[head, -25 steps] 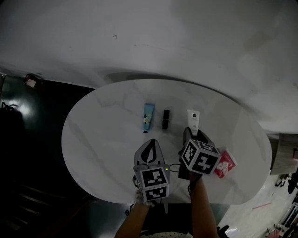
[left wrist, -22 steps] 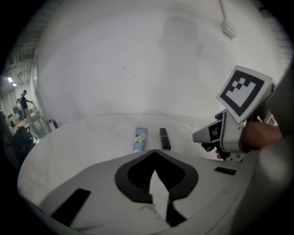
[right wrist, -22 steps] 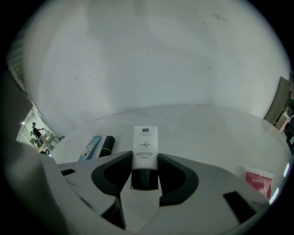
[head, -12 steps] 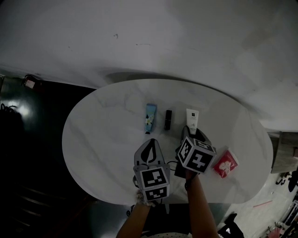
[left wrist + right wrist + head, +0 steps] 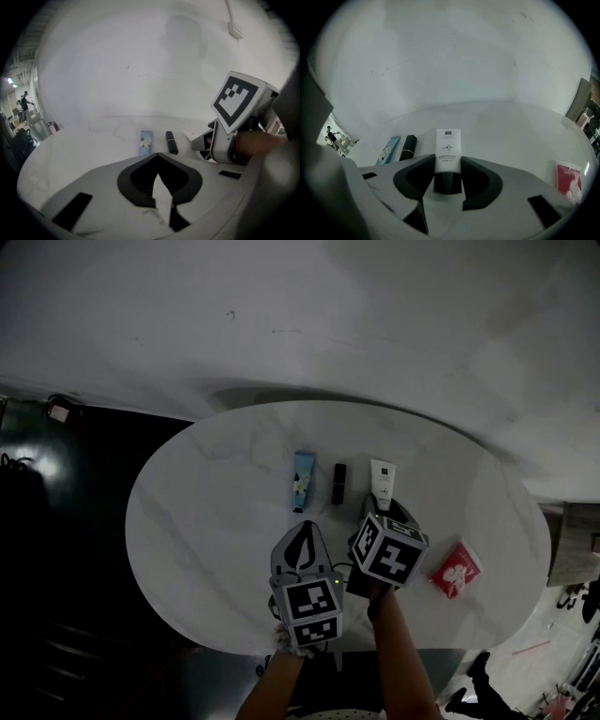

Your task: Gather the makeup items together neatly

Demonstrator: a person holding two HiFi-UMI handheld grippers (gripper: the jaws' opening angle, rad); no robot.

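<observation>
Bench: an oval white marble-look bench (image 5: 202, 521). Its far rim runs close to a pale wall (image 5: 328, 306), and its left rim stands over dark floor (image 5: 56, 559).
White tube: the white tube (image 5: 448, 145) lies flat on the bench a little beyond the middle, black cap end toward the person.
Right claw: the right claw (image 5: 448, 160) has its jaws partway apart. The pads are closed against both sides of the white tube, where the cap meets the body.
Black lipstick: the black lipstick (image 5: 338, 482) lies just left of the white tube, parallel to it with a narrow gap.
Blue tube: the blue tube (image 5: 302, 480) lies left of the white tube, past the lipstick. It is also parallel, so the three make one row.
Red packet: the red packet (image 5: 457, 569) lies well right of the white tube and nearer the person, close to the near right rim and outside the row.
Left claw: the left claw (image 5: 157, 156) has its jaws together and nothing between them. It sits left of the white tube and nearer the person, beside the right claw.
Open room: bare top runs from the white tube's row out to the left rim. There is a bare band between the white tube and the far rim, and a clear stretch between the white tube and the red packet.
</observation>
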